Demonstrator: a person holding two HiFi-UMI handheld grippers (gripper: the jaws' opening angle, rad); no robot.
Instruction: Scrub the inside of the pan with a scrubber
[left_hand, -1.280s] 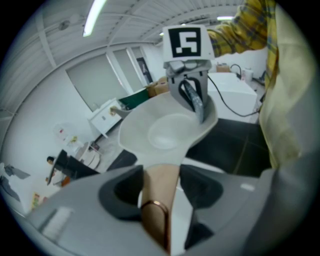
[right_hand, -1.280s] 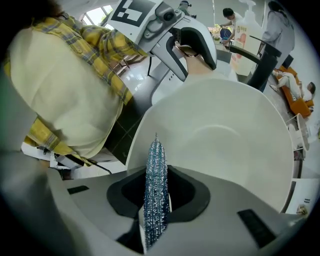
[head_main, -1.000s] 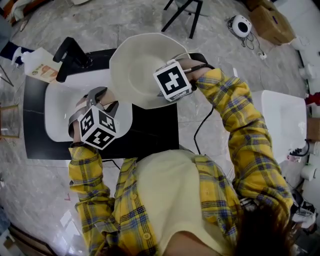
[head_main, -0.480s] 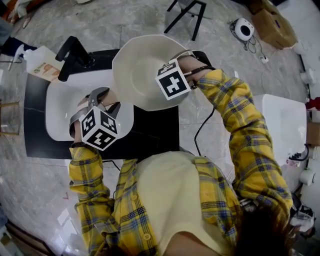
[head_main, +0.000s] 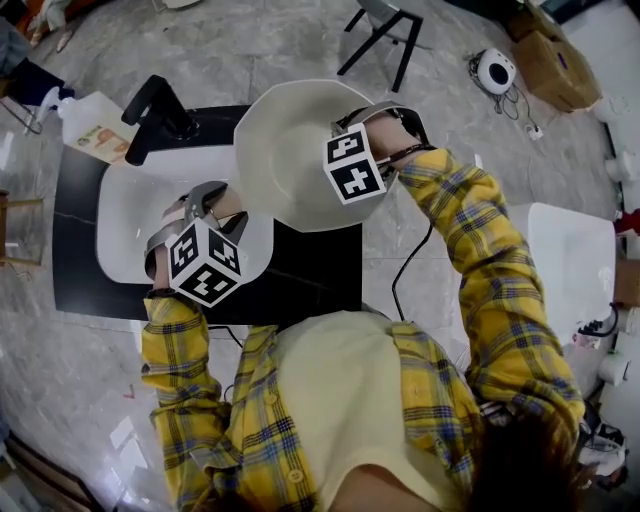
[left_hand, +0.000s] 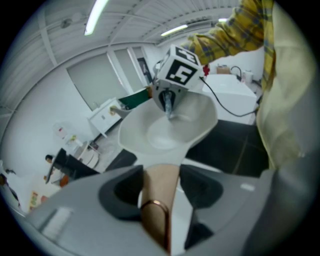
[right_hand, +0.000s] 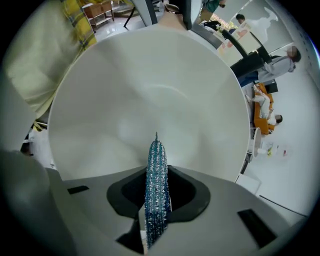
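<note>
A white pan (head_main: 275, 140) is held over the counter by its tan handle (left_hand: 159, 197), and my left gripper (head_main: 203, 205) is shut on that handle near the sink. In the left gripper view the pan (left_hand: 150, 137) tilts its bowl toward me. My right gripper (head_main: 345, 150) points steeply down into the pan's right part, shut on a blue glittery scrubber (right_hand: 156, 182). The scrubber's tip stands just above the pan's inner wall (right_hand: 150, 85); contact is not visible. The right gripper (left_hand: 169, 106) also shows from the left gripper view, over the bowl.
A white sink (head_main: 125, 220) with a black faucet (head_main: 160, 108) sits left in the black counter (head_main: 310, 265). A soap bottle (head_main: 88, 125) stands at the far left. Chair legs (head_main: 385, 45) and a white table (head_main: 570, 255) stand beyond.
My right gripper has shifted across the pan's right part and tipped more steeply downward, its marker cube turning. The left gripper and pan handle kept their hold.
</note>
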